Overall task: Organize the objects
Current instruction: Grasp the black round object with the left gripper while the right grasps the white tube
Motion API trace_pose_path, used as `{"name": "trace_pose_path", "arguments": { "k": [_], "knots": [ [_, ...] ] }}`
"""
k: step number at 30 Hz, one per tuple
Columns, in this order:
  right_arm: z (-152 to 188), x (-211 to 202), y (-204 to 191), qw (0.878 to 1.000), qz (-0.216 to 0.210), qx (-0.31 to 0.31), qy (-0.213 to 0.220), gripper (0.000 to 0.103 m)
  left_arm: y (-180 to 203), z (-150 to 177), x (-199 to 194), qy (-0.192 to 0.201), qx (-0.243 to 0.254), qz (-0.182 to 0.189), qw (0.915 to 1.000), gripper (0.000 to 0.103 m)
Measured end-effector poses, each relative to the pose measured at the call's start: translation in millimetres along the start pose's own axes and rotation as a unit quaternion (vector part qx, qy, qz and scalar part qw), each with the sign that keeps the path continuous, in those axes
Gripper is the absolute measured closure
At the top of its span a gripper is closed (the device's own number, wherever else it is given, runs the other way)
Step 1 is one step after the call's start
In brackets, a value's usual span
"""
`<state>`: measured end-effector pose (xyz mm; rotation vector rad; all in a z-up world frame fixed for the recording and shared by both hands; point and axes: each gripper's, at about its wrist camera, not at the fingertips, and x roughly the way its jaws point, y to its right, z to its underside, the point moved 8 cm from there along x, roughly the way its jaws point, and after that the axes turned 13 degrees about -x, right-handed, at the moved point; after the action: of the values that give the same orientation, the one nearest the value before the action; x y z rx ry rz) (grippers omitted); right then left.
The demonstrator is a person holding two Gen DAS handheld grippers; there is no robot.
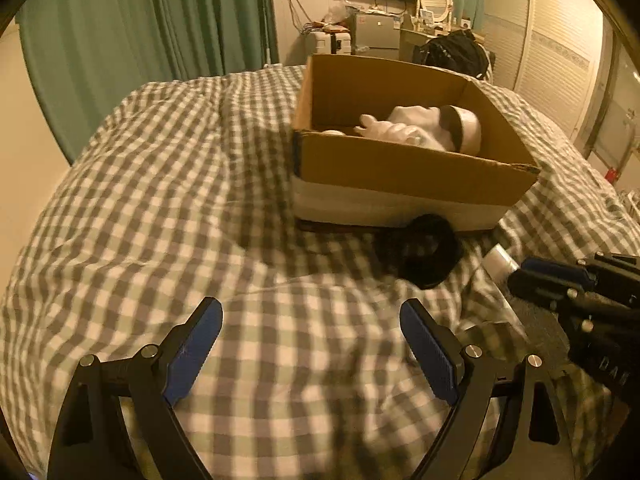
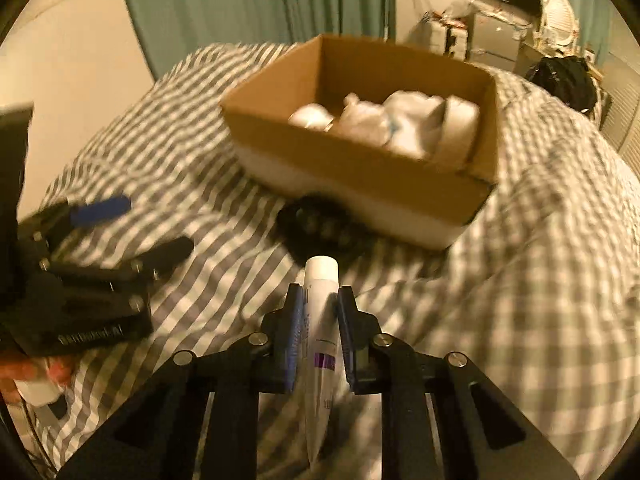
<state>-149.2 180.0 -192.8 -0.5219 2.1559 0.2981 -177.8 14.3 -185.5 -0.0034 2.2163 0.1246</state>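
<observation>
Right claw [image 2: 318, 312] is pinching a white tube [image 2: 320, 320] with a purple band, cap end pointing forward toward frame centre, tail running back between the arms toward the bottom edge. Left claw [image 1: 311, 324] is spread wide, nothing between the blue pads [image 1: 196, 344], low over the checked bed cover [image 1: 160, 200] at bottom centre of its own view; in the right wrist view it shows at left, blurred. Cardboard box [image 1: 404, 168] sits on the bed in the upper right of the left view, upper centre of the right view, open top, pale band along its lower wall. Inside: white wrapped items [image 1: 404, 126] plus a white roll-shaped piece with a dark band [image 1: 464, 128] at the right end. Black ring-shaped object [image 1: 420, 252] lies on the cover just beside the box's near wall, right in front of the tube cap; motion blur in the right view, so it's possibly a scrunchie or a coil, can't confirm. Right claw also enters the left view at the right edge, with the tube's cap just visible past its tips. Green curtains [image 1: 140, 40] at upper left.
</observation>
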Motion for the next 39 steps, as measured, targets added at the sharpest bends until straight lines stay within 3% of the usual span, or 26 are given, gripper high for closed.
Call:
{"name": "trace_pose_path", "arguments": {
  "k": [7,10,15,18,26,27,28,30,34,39],
  "knots": [
    [-16.1,-2.8,24.4,0.999,-0.005,0.034,0.016,0.086,38.2,1.6,18.7,-0.012,0.020,0.018,0.9996,0.010],
    [-23.6,-5.1,35.2,0.999,0.008,0.042,0.027,0.088,62.2,1.6,31.7,-0.026,0.032,0.045,0.9982,0.010],
    [-20.9,-9.8,56.7,0.997,0.026,0.063,0.034,0.089,88.9,3.2,57.3,-0.046,0.043,0.058,0.9963,0.010],
    [-16.1,-6.5,64.5,0.996,0.017,0.081,0.030,0.089,91.7,2.5,71.1,-0.049,0.052,0.040,0.9966,0.010],
    [-13.0,-0.3,67.2,0.995,0.008,0.095,0.024,0.088,99.1,-2.1,109.1,-0.077,0.042,0.044,0.9952,0.010],
    [-12.6,0.5,66.5,0.995,0.010,0.094,0.022,0.088,97.9,-2.9,110.8,-0.079,0.037,0.046,0.9951,0.015],
    [-12.3,0.7,65.6,0.996,0.012,0.092,0.021,0.088,96.3,-3.2,110.8,-0.082,0.033,0.050,0.9949,0.021],
    [-11.1,2.2,64.9,0.996,0.016,0.091,0.016,0.088,92.4,-4.0,106.9,-0.084,0.021,0.062,0.9942,0.021],
    [-8.8,6.7,59.9,0.996,0.014,0.084,0.006,0.071,81.5,-3.5,88.8,-0.080,0.006,0.068,0.9945,0.022],
    [-6.6,15.9,50.1,0.998,0.022,0.065,-0.012,0.062,50.5,-0.8,46.5,-0.043,0.009,0.041,0.9982,0.022]
  ]
}}
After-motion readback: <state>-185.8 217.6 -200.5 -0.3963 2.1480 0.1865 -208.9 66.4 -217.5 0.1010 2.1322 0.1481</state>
